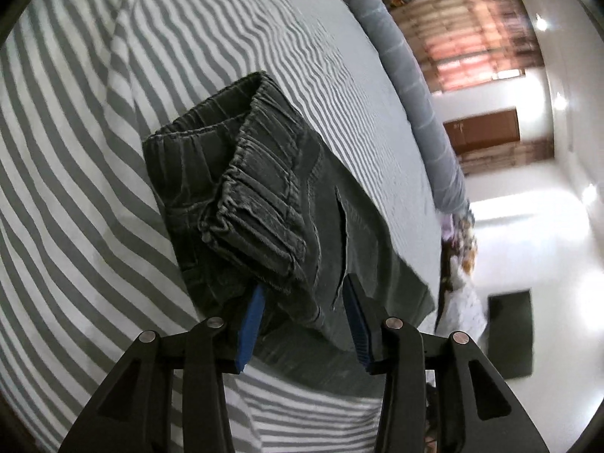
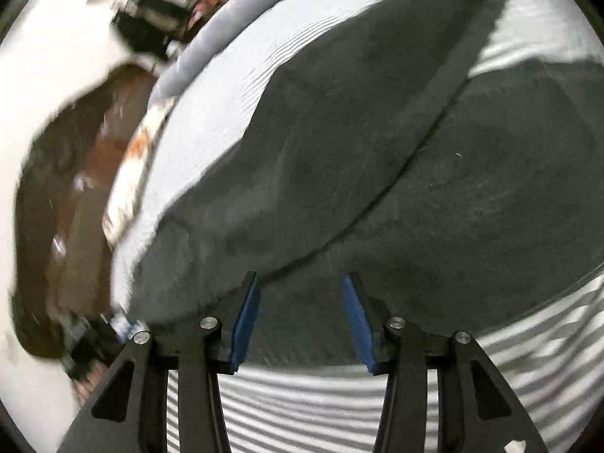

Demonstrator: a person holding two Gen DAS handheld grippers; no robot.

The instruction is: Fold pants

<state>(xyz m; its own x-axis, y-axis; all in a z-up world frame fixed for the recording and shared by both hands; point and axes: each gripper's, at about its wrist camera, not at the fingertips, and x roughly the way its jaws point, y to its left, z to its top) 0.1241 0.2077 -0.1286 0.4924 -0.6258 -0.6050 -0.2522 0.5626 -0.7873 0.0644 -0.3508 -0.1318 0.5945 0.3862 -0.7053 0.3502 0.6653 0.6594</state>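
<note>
Both my left claw [image 1: 302, 290] and right claw [image 2: 300, 283] gape apart, empty. Pants [image 1: 264, 204] lie just ahead on the bed [image 1: 75, 151], long axis left-right, waistband nearer the left claw.

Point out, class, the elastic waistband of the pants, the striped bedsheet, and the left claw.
elastic waistband [image 1: 260, 204], left wrist view, on the gathered ribbed band.
striped bedsheet [image 1: 75, 188], left wrist view, on bare stripes left of the pants.
left claw [image 1: 302, 290], left wrist view, midway between its blue-padded fingertips.
</note>
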